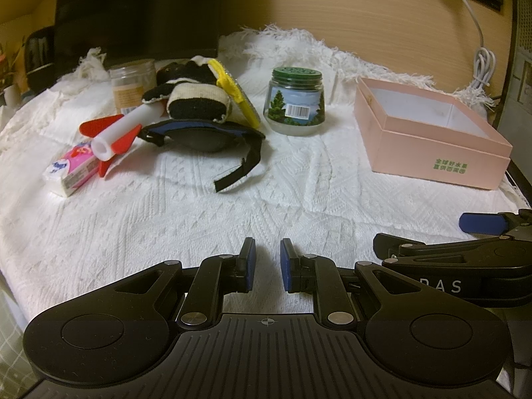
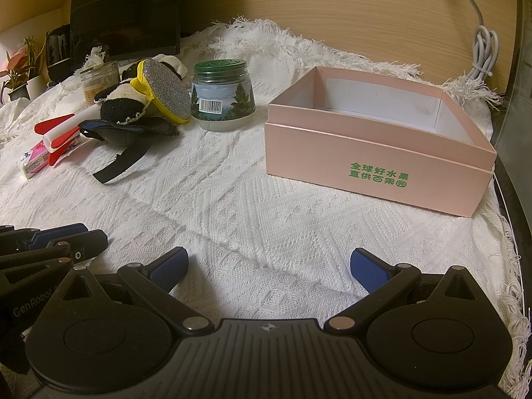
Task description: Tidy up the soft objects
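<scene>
A pile lies at the far left of the white cloth: a black-and-cream knitted toy, a yellow-rimmed grey scrub pad leaning on it, and a black-and-blue strapped pad in front. An open, empty pink box stands at the right. My left gripper hovers over the near cloth, jaws slightly apart, holding nothing. My right gripper is wide open and empty, in front of the box; it shows at the left wrist view's right edge.
A green-lidded jar stands between pile and box. A red-and-white rocket toy, a pink tissue pack and a clear jar lie at the left. A dark monitor and a white cable are behind.
</scene>
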The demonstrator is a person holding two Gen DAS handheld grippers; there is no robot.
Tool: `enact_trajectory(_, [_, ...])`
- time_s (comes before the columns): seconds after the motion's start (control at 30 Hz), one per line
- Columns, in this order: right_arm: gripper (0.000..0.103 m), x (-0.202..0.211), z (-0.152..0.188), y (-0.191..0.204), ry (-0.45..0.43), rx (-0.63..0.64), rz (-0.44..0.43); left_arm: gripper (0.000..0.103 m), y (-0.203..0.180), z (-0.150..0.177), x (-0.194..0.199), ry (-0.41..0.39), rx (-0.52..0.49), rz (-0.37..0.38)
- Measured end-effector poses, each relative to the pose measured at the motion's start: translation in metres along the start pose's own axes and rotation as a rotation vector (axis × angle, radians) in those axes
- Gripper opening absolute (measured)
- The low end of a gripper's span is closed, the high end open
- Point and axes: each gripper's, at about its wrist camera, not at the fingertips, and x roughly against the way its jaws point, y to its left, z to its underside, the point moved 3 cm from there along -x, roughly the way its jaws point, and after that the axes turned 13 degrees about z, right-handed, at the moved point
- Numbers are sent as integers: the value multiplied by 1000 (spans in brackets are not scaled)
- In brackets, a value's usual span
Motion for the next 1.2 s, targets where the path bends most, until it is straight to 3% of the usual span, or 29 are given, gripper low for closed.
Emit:
enact_trajectory(0.5, [103, 0, 1, -1, 0, 0, 0, 18, 3, -2, 0, 8, 11, 19])
enact_trajectory(0.7, [103, 1, -1, -2, 31, 17, -19, 18, 14, -7, 3, 52, 45, 86])
enact_trajectory(0.83, [103, 1, -12, 1, 160, 63, -36, 20, 50, -25, 10, 97, 124, 224])
enact_trajectory(0.9, [103, 1, -15, -1, 216, 69, -29, 21, 74, -37, 16, 81, 129, 234])
enact_trajectory(1.07, [103, 0, -16, 4, 288, 29, 34, 21, 148, -75, 35, 9, -3, 34])
enact_trajectory(1.2, [103, -3, -22, 6, 357, 19, 51, 21, 212, -98, 30, 23, 59, 48])
